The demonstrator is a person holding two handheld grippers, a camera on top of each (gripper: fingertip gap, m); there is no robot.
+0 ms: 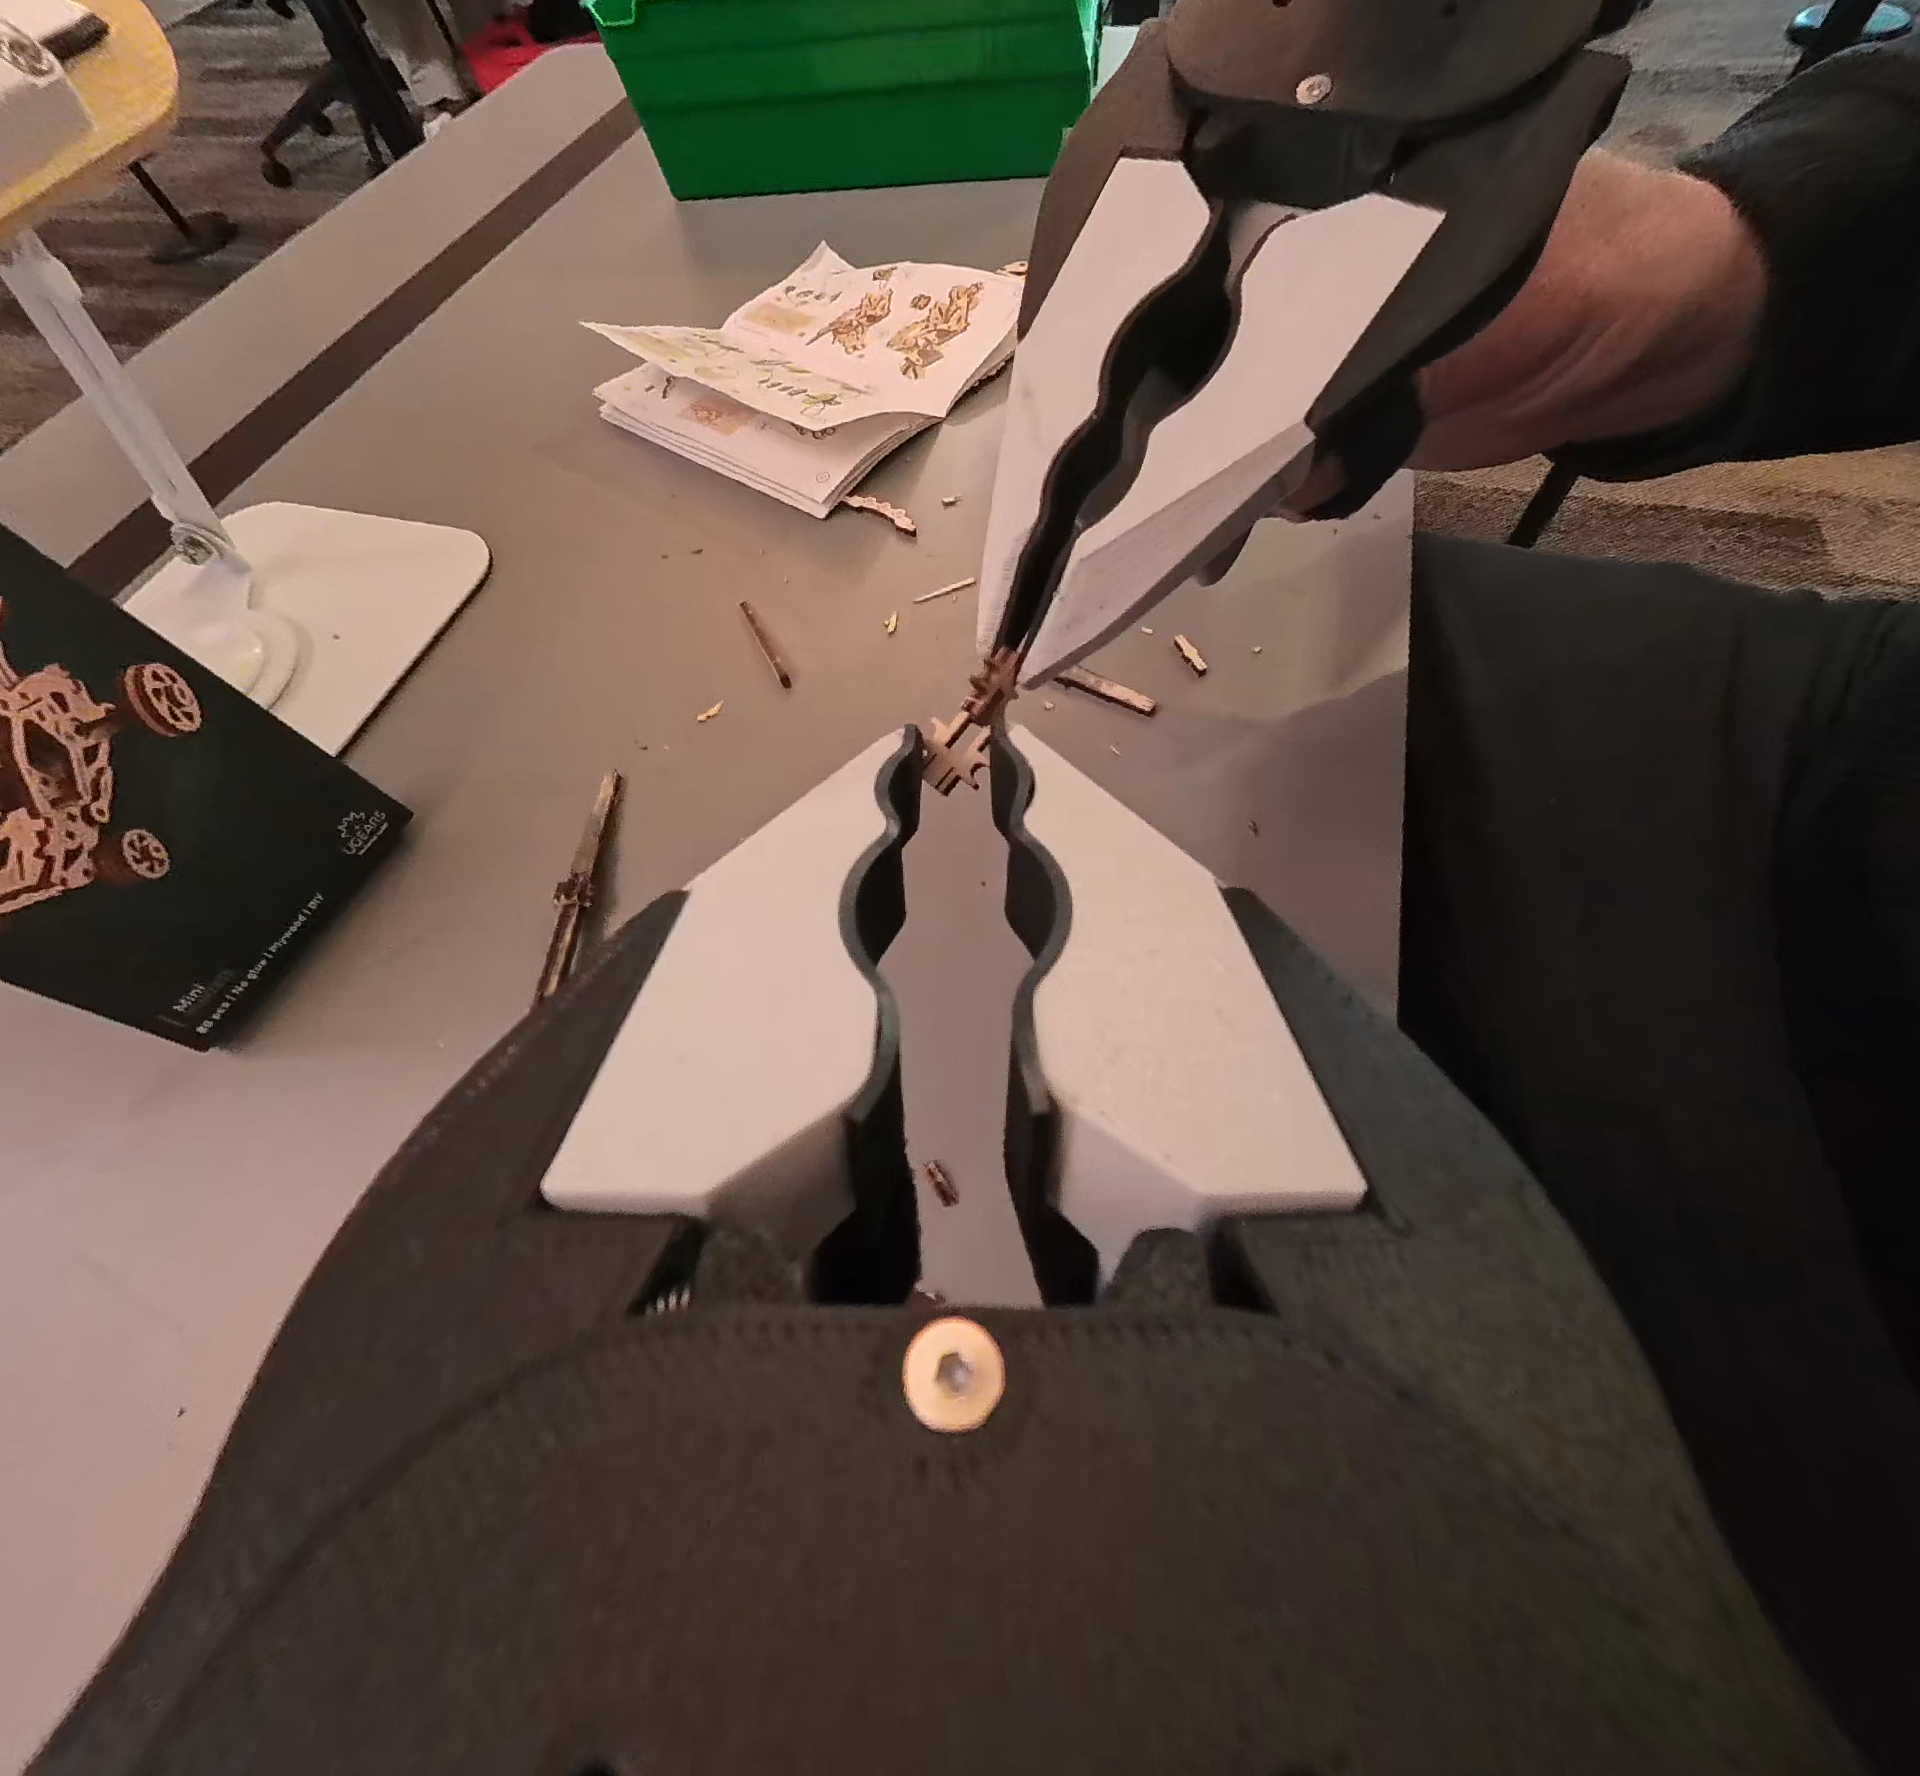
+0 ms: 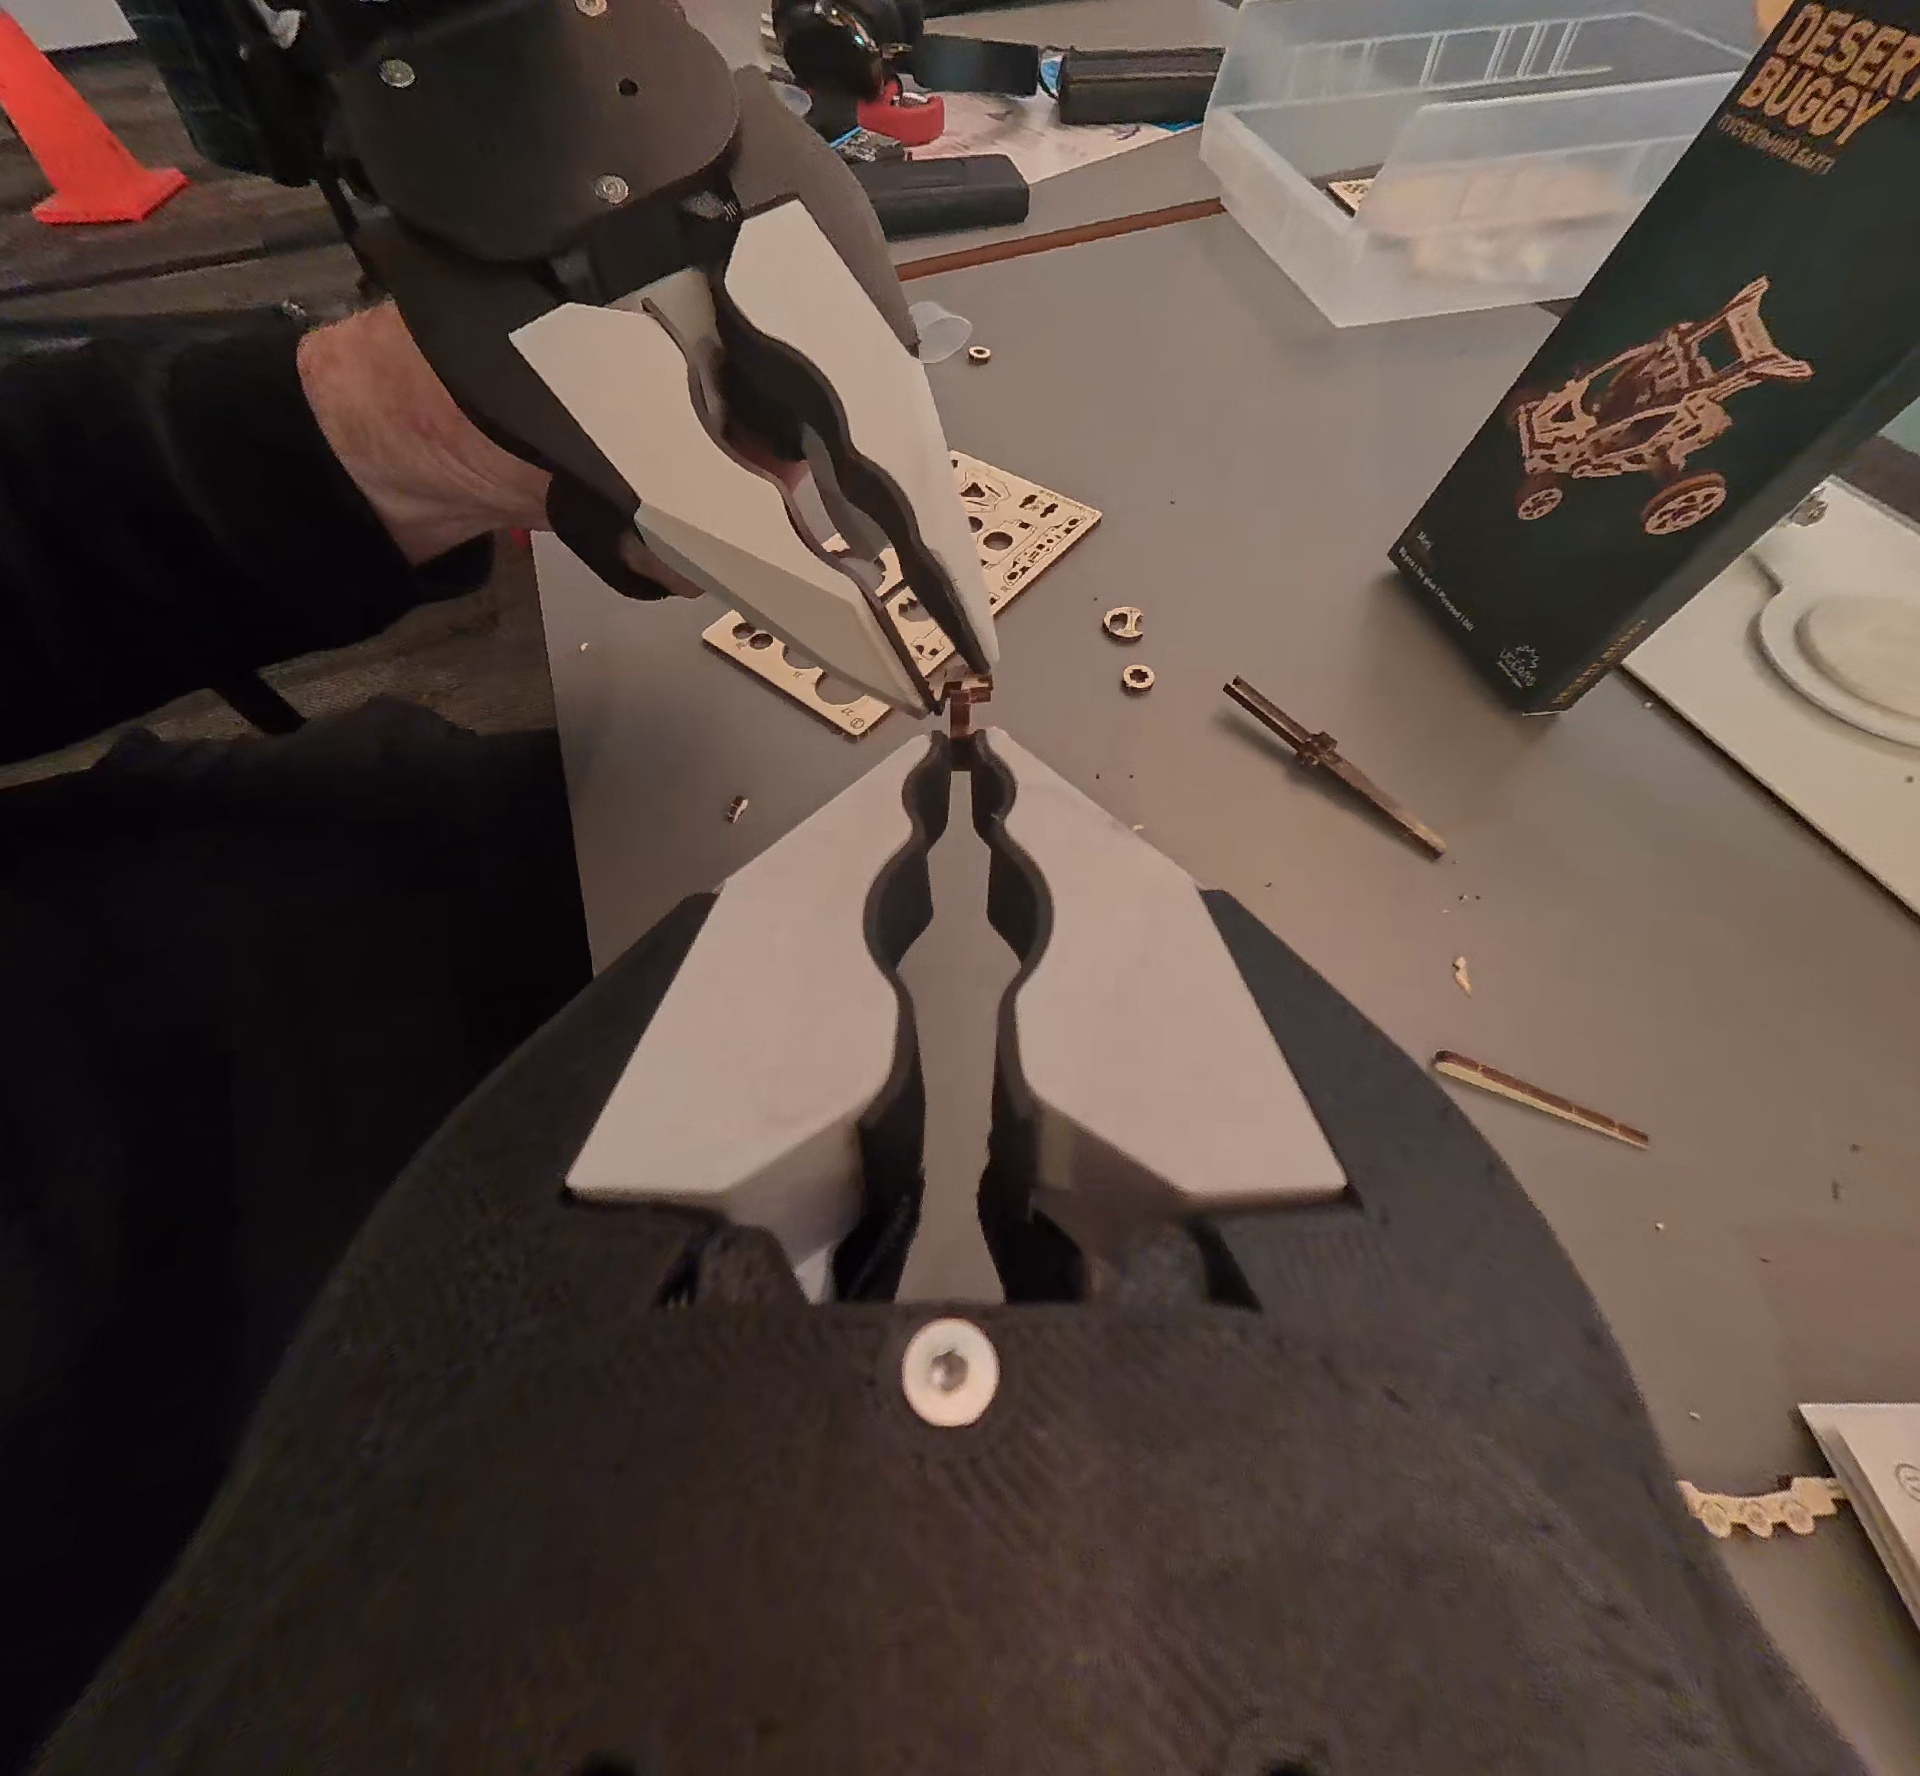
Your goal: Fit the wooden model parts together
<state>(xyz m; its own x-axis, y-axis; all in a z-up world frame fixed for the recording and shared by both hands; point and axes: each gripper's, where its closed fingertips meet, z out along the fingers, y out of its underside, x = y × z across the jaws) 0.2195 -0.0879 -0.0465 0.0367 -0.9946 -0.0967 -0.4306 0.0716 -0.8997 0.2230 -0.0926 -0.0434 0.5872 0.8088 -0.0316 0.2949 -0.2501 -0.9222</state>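
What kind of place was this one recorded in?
Probably an office or lab workspace used as a hobby bench: a grey table with an instruction booklet, a green parts bin and a clear bin, and rolling office chairs behind.

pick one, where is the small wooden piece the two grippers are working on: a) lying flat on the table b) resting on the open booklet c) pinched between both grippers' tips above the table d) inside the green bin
c: the small wooden piece is pinched at one end by the left gripper and at the other by the right gripper, above the grey table.
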